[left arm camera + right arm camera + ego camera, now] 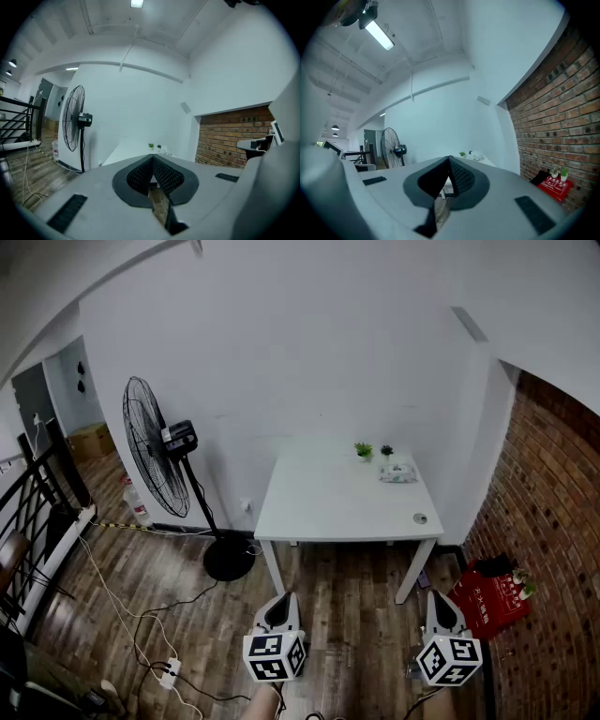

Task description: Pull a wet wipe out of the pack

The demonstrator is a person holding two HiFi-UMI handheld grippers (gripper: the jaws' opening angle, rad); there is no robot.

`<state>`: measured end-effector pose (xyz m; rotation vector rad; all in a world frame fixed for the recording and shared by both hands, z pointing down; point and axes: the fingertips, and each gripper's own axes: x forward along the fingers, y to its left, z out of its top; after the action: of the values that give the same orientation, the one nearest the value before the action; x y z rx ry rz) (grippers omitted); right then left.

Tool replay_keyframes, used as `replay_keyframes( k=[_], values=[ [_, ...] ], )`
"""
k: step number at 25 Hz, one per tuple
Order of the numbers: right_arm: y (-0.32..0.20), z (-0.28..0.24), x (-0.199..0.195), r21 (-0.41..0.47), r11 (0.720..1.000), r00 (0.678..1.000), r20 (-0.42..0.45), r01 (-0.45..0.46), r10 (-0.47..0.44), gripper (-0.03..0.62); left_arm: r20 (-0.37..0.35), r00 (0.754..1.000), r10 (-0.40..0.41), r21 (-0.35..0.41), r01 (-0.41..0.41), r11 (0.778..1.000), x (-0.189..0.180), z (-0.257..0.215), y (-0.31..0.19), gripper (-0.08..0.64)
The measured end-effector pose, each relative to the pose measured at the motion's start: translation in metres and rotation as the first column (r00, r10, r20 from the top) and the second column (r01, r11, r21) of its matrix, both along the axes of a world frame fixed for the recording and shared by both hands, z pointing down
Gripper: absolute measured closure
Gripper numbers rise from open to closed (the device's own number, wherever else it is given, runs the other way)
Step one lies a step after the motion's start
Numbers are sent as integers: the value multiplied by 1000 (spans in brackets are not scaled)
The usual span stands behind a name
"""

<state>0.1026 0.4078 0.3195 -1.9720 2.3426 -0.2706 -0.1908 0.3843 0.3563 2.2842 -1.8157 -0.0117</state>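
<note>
Head view: likely wipe pack point(398, 472) well beyond left claw point(283, 598) and right claw point(440, 597), both closed, empty.

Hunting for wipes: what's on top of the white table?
On the white table: two small potted plants and the wet wipe pack at its far edge, a round fitting near the front right corner. The pack's flap state is too small to tell.

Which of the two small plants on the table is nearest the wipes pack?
The darker plant, the right-hand one, just behind the wet wipe pack; the brighter green plant stands further left.
</note>
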Motion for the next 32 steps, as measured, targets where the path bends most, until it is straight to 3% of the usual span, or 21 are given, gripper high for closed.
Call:
replay_keyframes(
  k=[7,23,32],
  values=[
    [-3,-2,3,0,1000,1000,-2,19,-19,591,-15,999,-34,32,35,999,-1,-9,-1,560],
    [-3,7,5,-22,1000,1000,18,22,-22,589,-6,999,-52,11,52,999,-5,-3,-1,560],
    [-5,10,8,-30,999,1000,4,28,-28,533,11,997,-70,-2,70,998,-5,2,-2,560]
  ],
)
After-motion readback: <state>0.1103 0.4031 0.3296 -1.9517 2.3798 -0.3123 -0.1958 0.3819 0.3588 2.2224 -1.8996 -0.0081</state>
